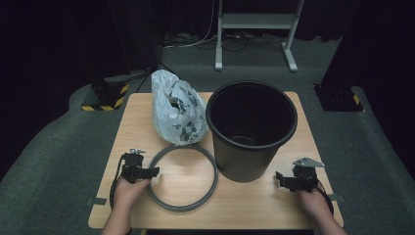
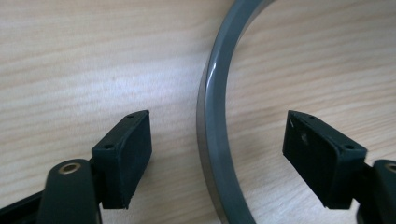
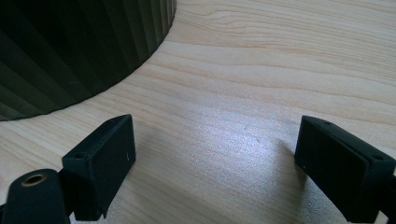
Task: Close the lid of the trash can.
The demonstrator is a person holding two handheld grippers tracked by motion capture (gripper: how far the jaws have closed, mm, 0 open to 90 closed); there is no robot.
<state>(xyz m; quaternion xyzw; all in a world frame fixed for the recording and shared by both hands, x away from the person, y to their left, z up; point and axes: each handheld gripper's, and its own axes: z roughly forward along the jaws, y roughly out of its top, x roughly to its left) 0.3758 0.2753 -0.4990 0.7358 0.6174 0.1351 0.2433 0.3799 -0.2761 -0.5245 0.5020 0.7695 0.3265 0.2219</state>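
A grey plastic ring (image 1: 182, 177) lies flat on the wooden table (image 1: 142, 117), in front of a white plastic bag (image 1: 175, 106) and left of a black bin (image 1: 250, 128). My left gripper (image 1: 151, 172) is low over the ring's left edge. In the left gripper view the grey ring (image 2: 212, 135) runs up between the two pads (image 2: 126, 154), with a gap on each side, so my left gripper (image 2: 217, 156) is open around it. My right gripper (image 1: 280, 180) rests at the bin's front right. Its jaws stand wide, right gripper (image 3: 215, 168) open over bare wood, beside the ribbed bin wall (image 3: 79, 46).
The bag holds dark scraps and leans by the bin's left side. A metal stand (image 1: 254, 29) rises behind the table on the dark floor. Black posts with yellow-striped bases (image 1: 105, 95) flank the far corners.
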